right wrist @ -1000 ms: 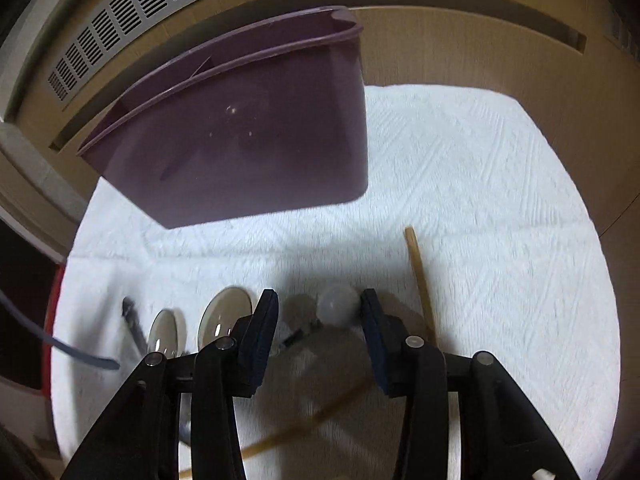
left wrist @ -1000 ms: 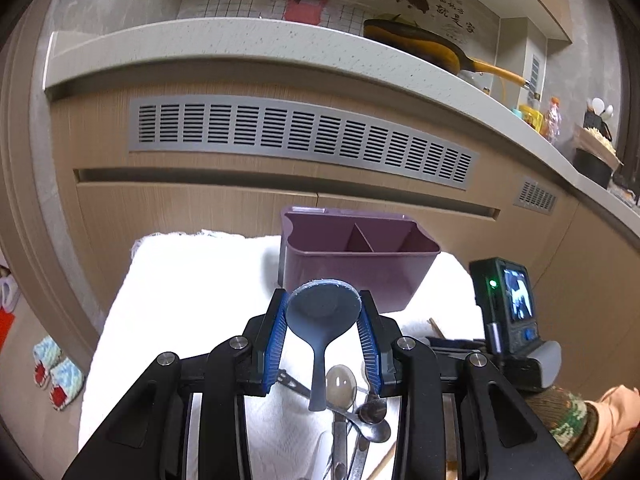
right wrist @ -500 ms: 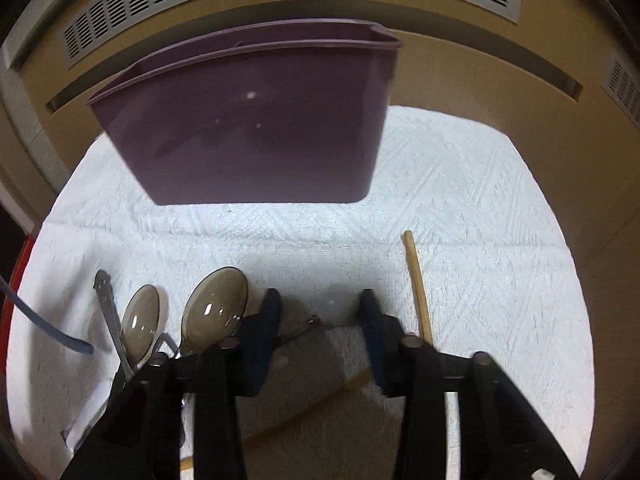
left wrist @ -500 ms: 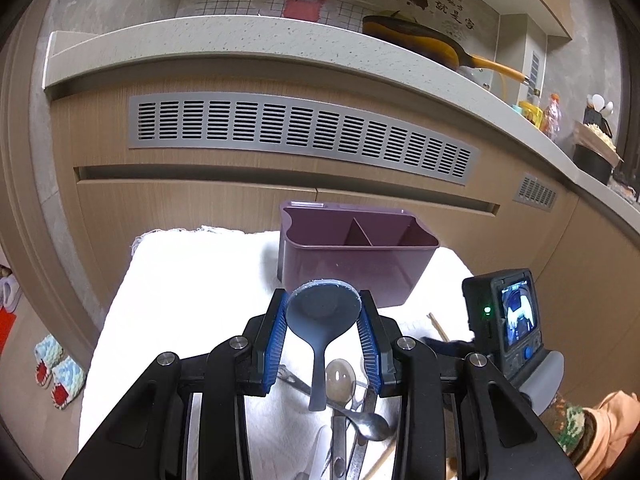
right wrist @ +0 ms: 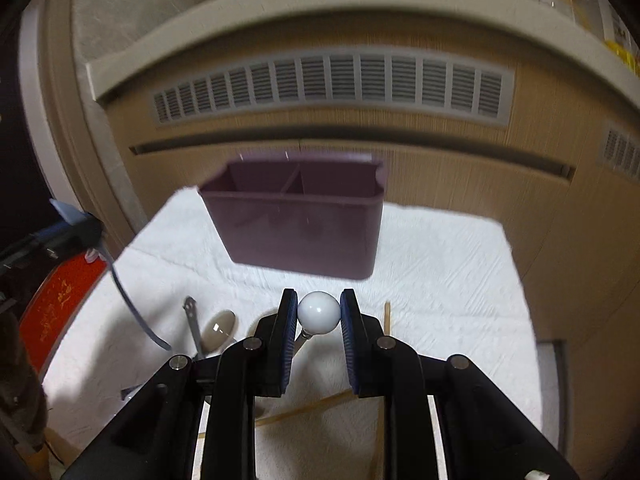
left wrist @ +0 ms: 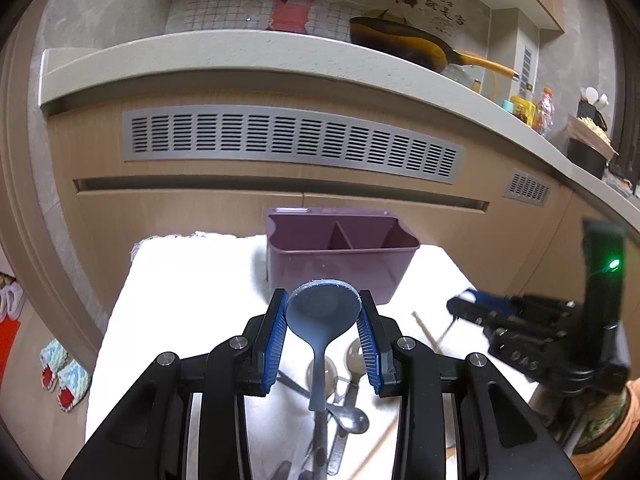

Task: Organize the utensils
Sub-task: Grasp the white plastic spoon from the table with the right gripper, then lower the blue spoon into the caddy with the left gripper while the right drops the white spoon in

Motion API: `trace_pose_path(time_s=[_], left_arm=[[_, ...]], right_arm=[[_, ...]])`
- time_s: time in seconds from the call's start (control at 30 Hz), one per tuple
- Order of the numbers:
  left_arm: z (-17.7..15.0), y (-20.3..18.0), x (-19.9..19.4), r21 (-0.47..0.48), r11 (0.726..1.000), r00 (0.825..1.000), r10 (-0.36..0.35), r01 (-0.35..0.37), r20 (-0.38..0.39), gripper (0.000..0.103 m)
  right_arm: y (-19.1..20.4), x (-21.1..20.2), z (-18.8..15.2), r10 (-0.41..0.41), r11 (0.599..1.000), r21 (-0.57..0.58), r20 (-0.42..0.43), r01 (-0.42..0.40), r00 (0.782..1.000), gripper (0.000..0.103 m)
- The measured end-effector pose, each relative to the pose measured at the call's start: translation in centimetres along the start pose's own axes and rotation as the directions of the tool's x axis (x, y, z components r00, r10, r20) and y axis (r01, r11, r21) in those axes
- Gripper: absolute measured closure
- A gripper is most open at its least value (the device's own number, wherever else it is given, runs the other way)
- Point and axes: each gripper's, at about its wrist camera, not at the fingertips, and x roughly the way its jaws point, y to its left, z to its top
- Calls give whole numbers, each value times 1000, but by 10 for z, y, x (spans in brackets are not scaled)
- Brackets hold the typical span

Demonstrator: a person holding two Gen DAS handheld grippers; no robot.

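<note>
Mid-transfer. Left gripper clamped on blue ladle, right gripper clamped on white spoon, both lifted near side of purple caddy. Next: carry over far rim, drop into compartments. Rest still on towel.

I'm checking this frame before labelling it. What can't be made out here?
- Ladle handle end: left wrist view, cut off by the bottom edge.
- White ball utensil: right wrist view, its stem is hidden behind the right gripper's fingers, so its type is unclear.
- Bin floor: both views, hidden by its front wall.
- Right wrist view: motion blur smears the vent.
</note>
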Motion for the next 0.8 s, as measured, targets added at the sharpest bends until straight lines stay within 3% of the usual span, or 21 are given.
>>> trace_pose_path(time_s=[0.27, 0.5, 0.67, 0.8], left_arm=[[39, -21, -18, 48, 999, 997, -9, 5, 73, 68], [116, -35, -34, 125, 992, 975, -12, -17, 222, 68], [150, -35, -5, 126, 992, 971, -20, -10, 237, 68], [159, -27, 42, 106, 994, 978, -27, 5, 206, 68]], right_arm=[[2, -55, 39, -23, 996, -79, 178, 38, 984, 83], [0, -108, 119, -77, 979, -145, 394, 145, 916, 83], [2, -92, 157, -133, 956, -180, 442, 233, 887, 83], [5, -45, 162, -158, 937, -227, 400, 265, 903, 83]])
